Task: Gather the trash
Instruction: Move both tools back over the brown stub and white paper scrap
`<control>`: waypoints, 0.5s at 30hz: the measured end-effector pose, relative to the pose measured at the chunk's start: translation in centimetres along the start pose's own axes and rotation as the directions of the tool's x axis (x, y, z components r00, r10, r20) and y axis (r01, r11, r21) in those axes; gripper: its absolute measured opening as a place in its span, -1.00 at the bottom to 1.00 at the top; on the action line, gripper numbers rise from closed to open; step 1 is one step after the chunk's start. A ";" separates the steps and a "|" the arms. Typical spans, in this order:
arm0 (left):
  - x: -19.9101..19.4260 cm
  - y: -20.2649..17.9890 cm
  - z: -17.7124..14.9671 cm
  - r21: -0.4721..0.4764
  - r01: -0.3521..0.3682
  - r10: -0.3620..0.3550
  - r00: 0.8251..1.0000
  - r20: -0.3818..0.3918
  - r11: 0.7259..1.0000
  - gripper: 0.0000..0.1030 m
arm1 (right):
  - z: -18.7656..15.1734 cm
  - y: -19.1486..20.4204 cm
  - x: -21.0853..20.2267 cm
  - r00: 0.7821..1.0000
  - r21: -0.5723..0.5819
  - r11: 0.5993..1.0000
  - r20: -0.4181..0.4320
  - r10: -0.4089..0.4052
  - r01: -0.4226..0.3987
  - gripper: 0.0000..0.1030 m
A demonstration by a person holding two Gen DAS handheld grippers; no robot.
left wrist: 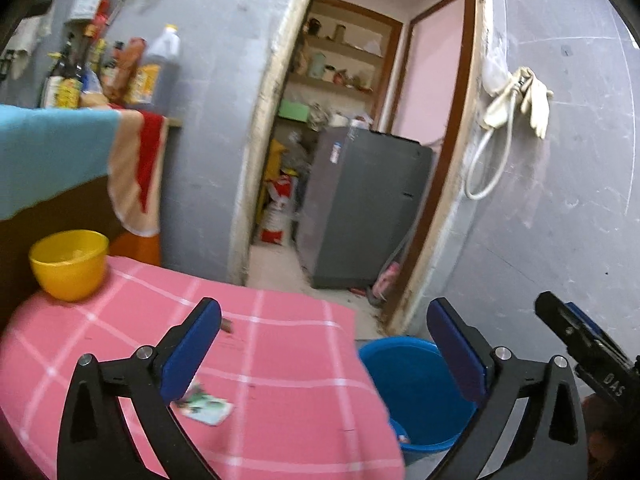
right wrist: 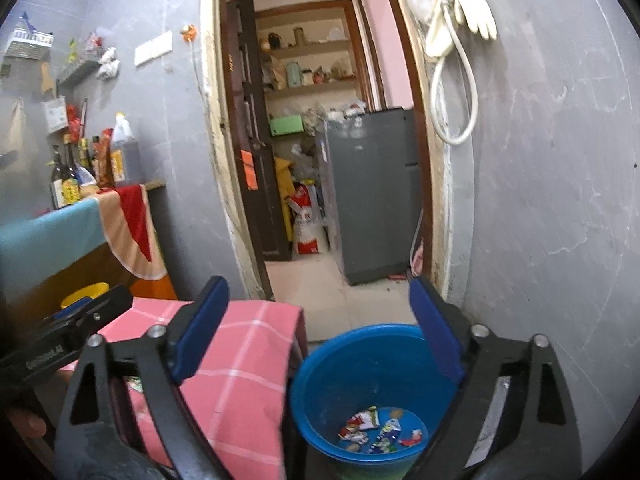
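Both grippers are hanging in the air with nothing in them. The left gripper (left wrist: 324,344) is sitting over the pink checked tablecloth (left wrist: 280,360) with its 2 blue fingers (left wrist: 192,348) spread wide, and a torn wrapper (left wrist: 208,404) is lying on the cloth just below the left finger. The right gripper (right wrist: 320,332) is hovering above the blue bucket (right wrist: 320,412), fingers wide too. The bucket is standing on the floor right beside the table, with several crumpled wrappers (right wrist: 376,428) lying at the bottom. A yellow bowl (left wrist: 70,264) is sitting at the table's far left corner.
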State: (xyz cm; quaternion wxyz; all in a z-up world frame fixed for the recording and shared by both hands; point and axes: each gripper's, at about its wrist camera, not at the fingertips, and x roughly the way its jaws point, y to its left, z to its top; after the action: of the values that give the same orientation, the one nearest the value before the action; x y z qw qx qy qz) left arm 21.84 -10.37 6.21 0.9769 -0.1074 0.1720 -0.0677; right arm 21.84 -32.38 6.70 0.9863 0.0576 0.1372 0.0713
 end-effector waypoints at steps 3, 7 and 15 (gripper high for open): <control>-1.9 1.0 0.0 0.006 -0.035 0.034 0.999 0.034 0.999 0.96 | -0.1 1.4 -0.9 0.999 0.000 1.000 0.027 0.026 -0.026 0.98; -4.0 2.2 -0.1 0.016 -0.073 0.072 0.995 0.074 0.997 0.97 | -0.3 3.1 -2.0 0.996 -0.008 0.998 0.069 0.059 -0.059 0.98; -7.4 4.7 -1.0 0.039 -0.147 0.141 0.981 0.136 0.988 0.97 | -1.2 6.2 -3.8 0.986 -0.022 0.994 0.133 0.105 -0.103 0.99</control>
State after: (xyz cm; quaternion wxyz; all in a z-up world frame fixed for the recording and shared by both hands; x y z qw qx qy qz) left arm 15.04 -4.79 6.60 0.9909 -0.0750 0.1119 0.0062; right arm 17.09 -26.79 7.40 0.9886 0.0621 0.0671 0.1197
